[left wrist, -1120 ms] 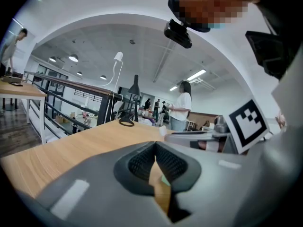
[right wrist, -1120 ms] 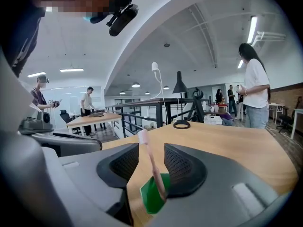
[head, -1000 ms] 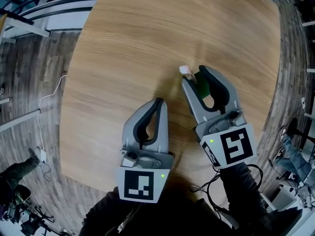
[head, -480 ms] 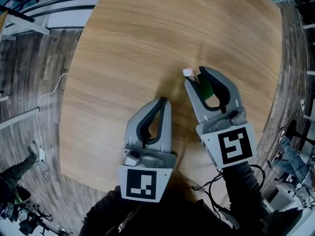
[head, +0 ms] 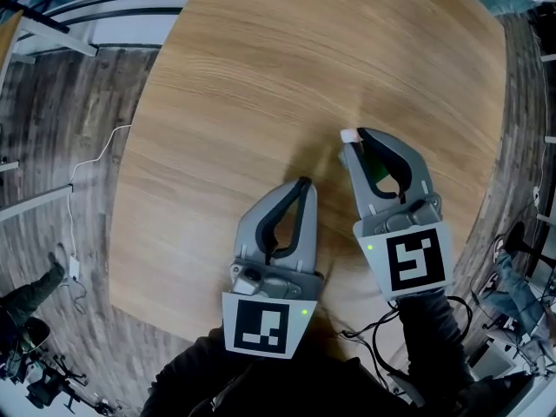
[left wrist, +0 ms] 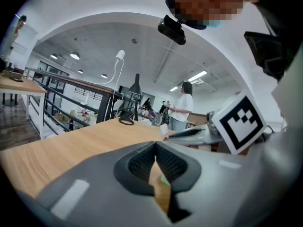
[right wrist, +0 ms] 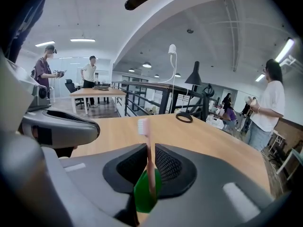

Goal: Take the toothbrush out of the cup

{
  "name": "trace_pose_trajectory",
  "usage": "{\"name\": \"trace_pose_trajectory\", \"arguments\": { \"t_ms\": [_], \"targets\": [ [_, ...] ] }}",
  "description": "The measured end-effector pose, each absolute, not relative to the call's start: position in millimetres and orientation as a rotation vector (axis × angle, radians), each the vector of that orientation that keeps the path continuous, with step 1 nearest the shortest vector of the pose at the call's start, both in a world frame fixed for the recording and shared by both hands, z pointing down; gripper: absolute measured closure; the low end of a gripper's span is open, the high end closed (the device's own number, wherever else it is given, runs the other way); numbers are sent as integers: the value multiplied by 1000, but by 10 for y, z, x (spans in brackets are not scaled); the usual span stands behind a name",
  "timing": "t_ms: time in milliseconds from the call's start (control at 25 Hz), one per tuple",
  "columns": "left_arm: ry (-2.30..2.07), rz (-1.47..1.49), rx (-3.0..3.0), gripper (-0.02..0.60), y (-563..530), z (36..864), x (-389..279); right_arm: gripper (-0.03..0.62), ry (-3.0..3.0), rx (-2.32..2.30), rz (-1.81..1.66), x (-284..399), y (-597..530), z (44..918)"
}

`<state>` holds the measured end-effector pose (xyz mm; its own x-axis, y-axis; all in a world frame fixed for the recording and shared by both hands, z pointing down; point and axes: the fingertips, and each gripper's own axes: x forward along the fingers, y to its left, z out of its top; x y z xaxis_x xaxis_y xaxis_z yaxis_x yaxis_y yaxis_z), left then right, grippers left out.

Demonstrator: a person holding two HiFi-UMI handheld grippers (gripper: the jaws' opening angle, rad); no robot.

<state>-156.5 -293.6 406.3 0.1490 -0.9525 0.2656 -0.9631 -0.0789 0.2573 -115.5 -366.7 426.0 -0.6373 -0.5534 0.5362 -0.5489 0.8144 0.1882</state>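
Note:
In the right gripper view a pink toothbrush (right wrist: 149, 167) with white bristles stands upright in a green cup (right wrist: 142, 194) on the wooden table. My right gripper (right wrist: 150, 148) is closing on the brush; its ribbed pads touch the handle on both sides above the cup. In the head view the brush head (head: 349, 135) pokes out past the tips of the right gripper (head: 354, 140), and the green cup (head: 383, 183) shows between its fingers. My left gripper (head: 303, 183) rests beside it to the left, shut on nothing. In the left gripper view the left gripper (left wrist: 155, 144) has its pads meeting.
A black ring (right wrist: 184, 117) lies farther along the table (head: 261, 76). The table's rounded edge runs close behind both grippers. A black railing (right wrist: 142, 96) and several standing people are beyond the table. A white cable (head: 91, 165) lies on the floor at the left.
The right gripper's jaws have narrowed from wide open down onto the toothbrush handle, and the gripper has rolled slightly. The left gripper has kept still.

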Motion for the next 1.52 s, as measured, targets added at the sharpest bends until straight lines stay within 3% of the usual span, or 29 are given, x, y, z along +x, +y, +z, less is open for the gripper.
{"name": "trace_pose_trajectory", "arguments": {
  "t_ms": [160, 920, 1520],
  "targets": [
    [-1825, 42, 2068, 574, -2903, 4083, -1557, 576, -2387, 809, -23, -1162, -3652, 4289],
    [-1822, 47, 2110, 574, -2876, 3973, -1526, 583, -2472, 945, 74, -1084, -3711, 4124],
    [-1847, 58, 2257, 574, -2750, 3408, -1232, 583, -2680, 1156, 74, -670, -3524, 3093]
  ]
}}
